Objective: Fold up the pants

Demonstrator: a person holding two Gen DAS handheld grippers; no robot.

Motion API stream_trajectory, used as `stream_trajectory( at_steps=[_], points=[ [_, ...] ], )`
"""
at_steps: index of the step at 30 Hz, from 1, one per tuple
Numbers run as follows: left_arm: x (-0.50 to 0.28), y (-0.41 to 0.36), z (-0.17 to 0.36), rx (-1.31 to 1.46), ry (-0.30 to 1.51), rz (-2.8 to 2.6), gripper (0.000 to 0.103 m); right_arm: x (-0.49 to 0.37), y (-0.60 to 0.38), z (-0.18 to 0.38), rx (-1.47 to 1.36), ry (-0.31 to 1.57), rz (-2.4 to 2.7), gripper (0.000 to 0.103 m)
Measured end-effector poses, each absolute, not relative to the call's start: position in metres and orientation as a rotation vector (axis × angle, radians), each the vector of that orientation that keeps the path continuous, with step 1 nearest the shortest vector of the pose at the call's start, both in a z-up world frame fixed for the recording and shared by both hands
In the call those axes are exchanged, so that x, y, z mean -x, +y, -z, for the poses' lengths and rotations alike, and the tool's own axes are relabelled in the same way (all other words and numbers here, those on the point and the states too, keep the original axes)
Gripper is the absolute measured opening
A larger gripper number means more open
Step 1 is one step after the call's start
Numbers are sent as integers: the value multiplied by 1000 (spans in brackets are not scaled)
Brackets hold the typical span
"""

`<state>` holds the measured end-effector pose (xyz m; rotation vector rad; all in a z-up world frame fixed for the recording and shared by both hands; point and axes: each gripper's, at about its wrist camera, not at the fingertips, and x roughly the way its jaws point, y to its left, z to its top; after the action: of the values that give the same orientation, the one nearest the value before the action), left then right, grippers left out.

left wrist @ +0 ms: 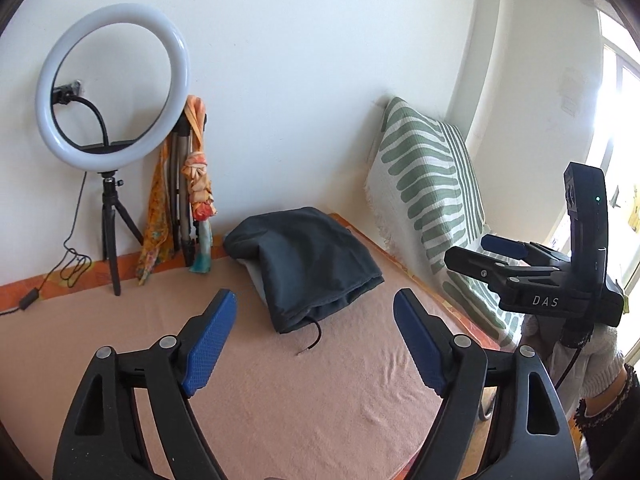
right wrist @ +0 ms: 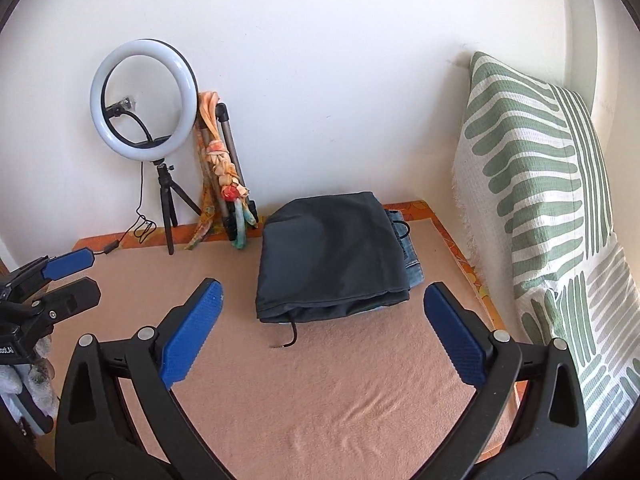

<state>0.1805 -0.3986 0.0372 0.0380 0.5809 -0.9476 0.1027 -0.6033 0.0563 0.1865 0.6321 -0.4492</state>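
Left wrist view is showing the left gripper (left wrist: 314,316) hovering with its blue-padded jaws spread wide and holding nothing. The folded dark pants (left wrist: 308,262) are lying just beyond the fingertips, centred between them, on the far part of the peach blanket (left wrist: 320,392), with a black drawstring (left wrist: 310,340) trailing from the near edge toward the gripper. At the right of this view the right gripper (left wrist: 474,250) is showing side-on, held by a gloved hand (left wrist: 588,360).

Right wrist view is showing the right gripper's jaws standing wide apart and empty, the pants lying ahead between them, well clear of both pads. A pair of folded blue jeans (right wrist: 410,248) is peeking out from under the pants' right side, mostly hidden. The left gripper is appearing at the left edge, partly cut off.

A ring light (right wrist: 144,98) on a small tripod is standing far left against the wall, beside a patterned scarf (right wrist: 222,168) draped on a folded stand. A green-striped cushion (right wrist: 540,184) is leaning at the right.
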Motion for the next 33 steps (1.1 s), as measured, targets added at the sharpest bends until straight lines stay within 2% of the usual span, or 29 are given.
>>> stream_trajectory(
  at_steps=[13, 30, 33],
  points=[
    [-117, -336, -37, -78, 488, 847, 85, -77, -509, -58, -154, 586, 400, 103],
    [-92, -328, -2, -126, 466, 821, 86, -48, -501, 19, -252, 584, 497, 103],
    [-93, -327, 3, -116, 465, 821, 89, -46, -504, 29, -266, 589, 507, 103]
  ],
)
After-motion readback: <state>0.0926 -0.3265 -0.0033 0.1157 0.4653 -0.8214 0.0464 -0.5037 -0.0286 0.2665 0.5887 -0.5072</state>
